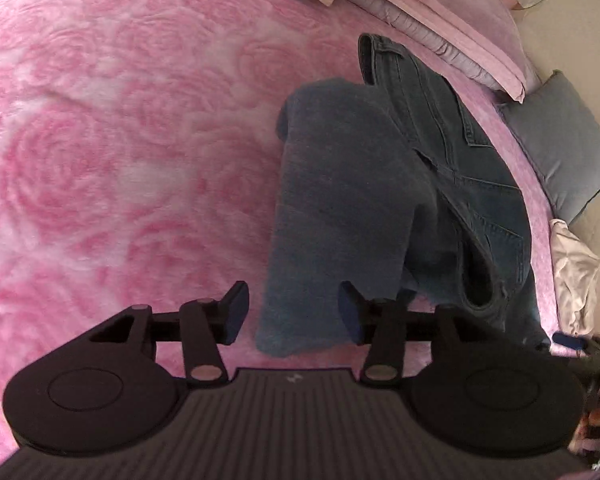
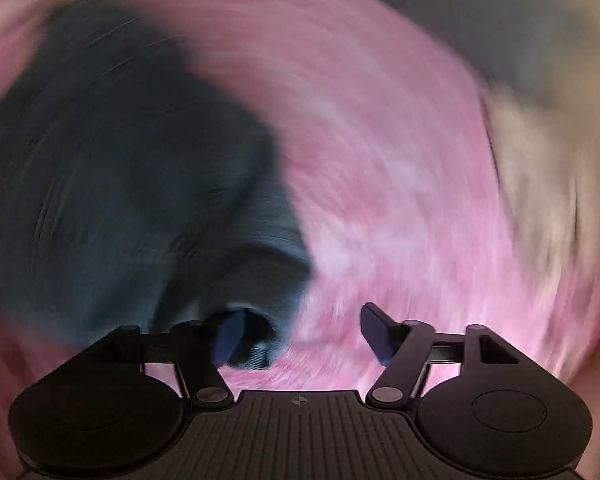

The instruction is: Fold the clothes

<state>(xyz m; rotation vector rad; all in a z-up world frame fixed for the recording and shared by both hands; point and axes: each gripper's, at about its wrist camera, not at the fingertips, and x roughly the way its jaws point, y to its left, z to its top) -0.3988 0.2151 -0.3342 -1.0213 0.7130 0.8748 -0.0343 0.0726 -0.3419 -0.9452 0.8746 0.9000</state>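
A pair of dark blue jeans (image 1: 380,184) lies on the pink rose-patterned blanket (image 1: 120,140), one leg folded back over the rest so its paler inside faces up. My left gripper (image 1: 292,312) is open, its fingers on either side of the near end of that leg, holding nothing. The right wrist view is heavily blurred by motion. There the jeans (image 2: 120,184) fill the left side. My right gripper (image 2: 300,334) is open and empty, its left finger (image 2: 230,338) at the edge of the denim.
Folded pink and lilac bedding (image 1: 440,16) lies at the far edge of the bed. A grey-blue cushion (image 1: 564,148) and a crumpled white cloth (image 1: 572,276) sit off the right edge. Open blanket stretches to the left.
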